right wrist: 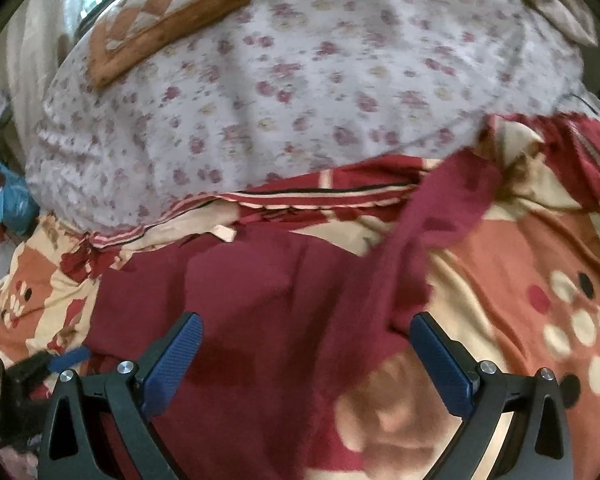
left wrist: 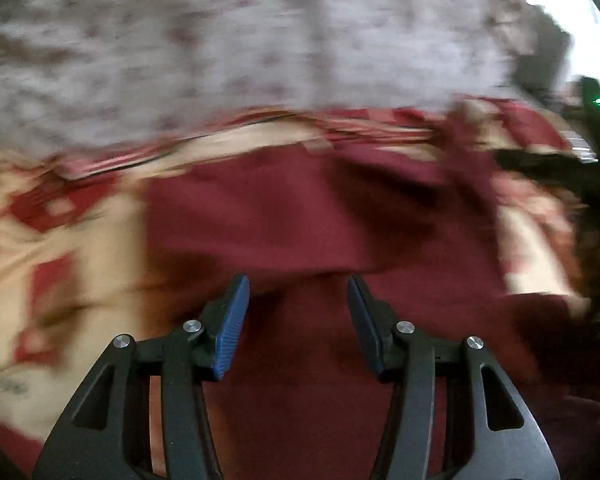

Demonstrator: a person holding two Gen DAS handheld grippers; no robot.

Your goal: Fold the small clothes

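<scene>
We list: maroon garment [right wrist: 260, 280] spread on the patterned bedspread [right wrist: 520, 240], floral sheet [right wrist: 300, 80] at twelve o'clock. Left tool [left wrist: 298, 292] half open, empty; right tool [right wrist: 306, 328] wide open, empty, over the garment.

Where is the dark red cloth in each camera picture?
Left wrist view: the dark red cloth fills the middle and bottom, beyond the open left gripper.
Right wrist view: it lies centre-left, under the open right gripper.
Shared landmark: the flowered white sheet above it.
</scene>
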